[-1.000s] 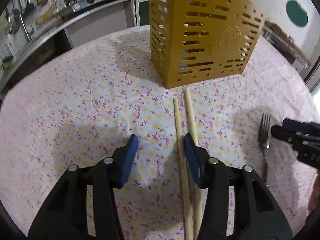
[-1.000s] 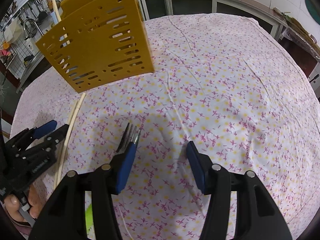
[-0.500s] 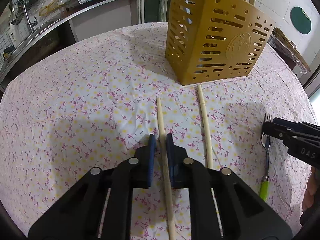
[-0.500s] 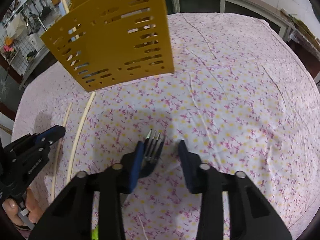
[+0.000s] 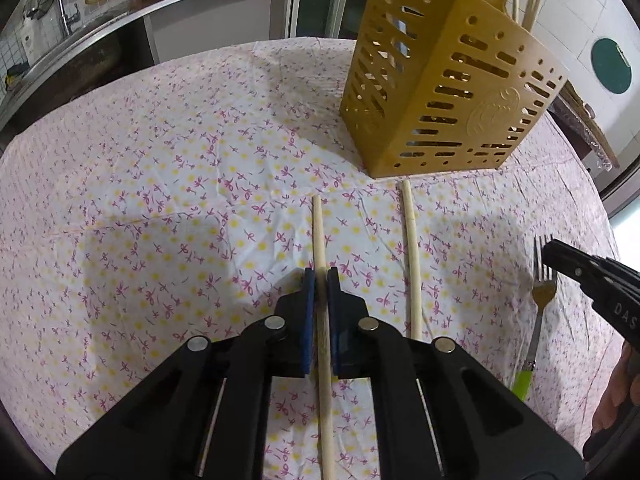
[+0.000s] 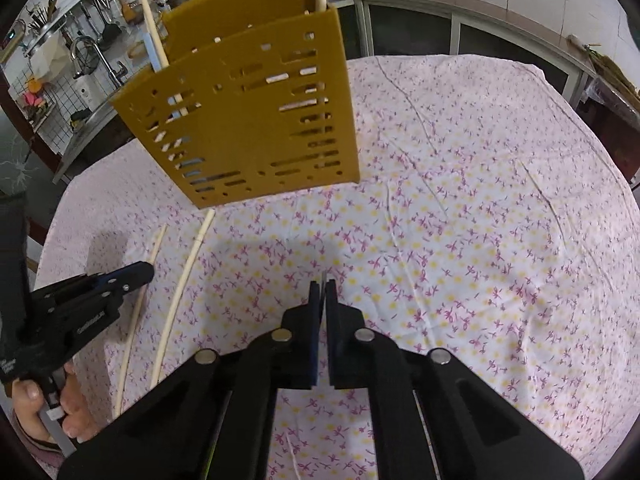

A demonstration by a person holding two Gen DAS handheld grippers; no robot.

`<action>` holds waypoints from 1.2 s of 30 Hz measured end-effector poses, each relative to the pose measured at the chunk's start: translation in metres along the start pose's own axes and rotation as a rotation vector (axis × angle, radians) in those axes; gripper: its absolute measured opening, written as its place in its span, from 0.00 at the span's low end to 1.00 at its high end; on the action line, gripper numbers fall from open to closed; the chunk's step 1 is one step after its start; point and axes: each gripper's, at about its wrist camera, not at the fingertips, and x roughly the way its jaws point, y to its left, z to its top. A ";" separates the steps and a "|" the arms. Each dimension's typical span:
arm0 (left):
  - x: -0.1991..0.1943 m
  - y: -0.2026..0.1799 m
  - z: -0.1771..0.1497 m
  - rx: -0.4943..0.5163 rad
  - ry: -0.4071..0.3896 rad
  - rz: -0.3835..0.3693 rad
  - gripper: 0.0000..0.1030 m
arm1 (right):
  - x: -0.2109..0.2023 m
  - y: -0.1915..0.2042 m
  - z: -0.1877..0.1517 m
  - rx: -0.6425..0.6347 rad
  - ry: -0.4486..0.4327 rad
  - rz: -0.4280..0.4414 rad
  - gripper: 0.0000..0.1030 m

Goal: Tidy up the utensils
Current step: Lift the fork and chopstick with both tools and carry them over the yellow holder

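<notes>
Both grippers have just clamped shut since a second ago, each now grasping its own utensil off the cloth.

Left gripper [image 5: 321,276] pinches one chopstick [image 5: 319,236] partway along its shaft; its twin, the second chopstick [image 5: 412,256], lies just beside it on the tablecloth [image 5: 160,200], its far end at the foot of the yellow holder [image 5: 440,92]. Right gripper [image 6: 322,286] is clenched on the fork [image 5: 541,292], only the tine tips peeking past the pads. To my eye the lift should be slow and level: a smooth, round wooden stick can pivot in flat pads, and a thin metal fork may slip. Slotted hard plastic walls, open top, sticks already standing inside; the floral cloth is thin and creased, so it could drag.
</notes>
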 end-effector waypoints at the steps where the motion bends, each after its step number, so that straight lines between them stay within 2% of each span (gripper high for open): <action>1: 0.000 0.001 0.001 -0.004 0.004 -0.003 0.05 | -0.001 -0.002 0.000 -0.006 -0.006 -0.004 0.03; 7: 0.006 0.003 0.014 -0.020 0.046 0.002 0.05 | -0.003 -0.003 -0.002 -0.013 -0.003 0.001 0.03; 16: 0.015 -0.007 0.033 -0.004 0.061 0.030 0.04 | -0.008 -0.014 -0.003 -0.010 -0.022 0.008 0.03; 23: 0.006 0.000 0.025 -0.024 0.034 0.013 0.04 | -0.014 -0.016 -0.002 -0.023 -0.044 0.010 0.03; 26: -0.011 0.011 0.019 -0.042 0.001 -0.013 0.04 | -0.023 -0.015 0.000 -0.026 -0.072 0.015 0.03; 29: -0.036 0.019 0.014 -0.074 -0.064 -0.063 0.04 | -0.036 -0.016 0.002 -0.033 -0.119 0.017 0.02; 33: -0.082 0.025 0.009 -0.083 -0.205 -0.115 0.04 | -0.061 -0.013 0.007 -0.057 -0.198 0.006 0.02; 36: -0.107 0.025 0.007 -0.082 -0.284 -0.113 0.04 | -0.079 -0.008 0.010 -0.090 -0.257 -0.012 0.02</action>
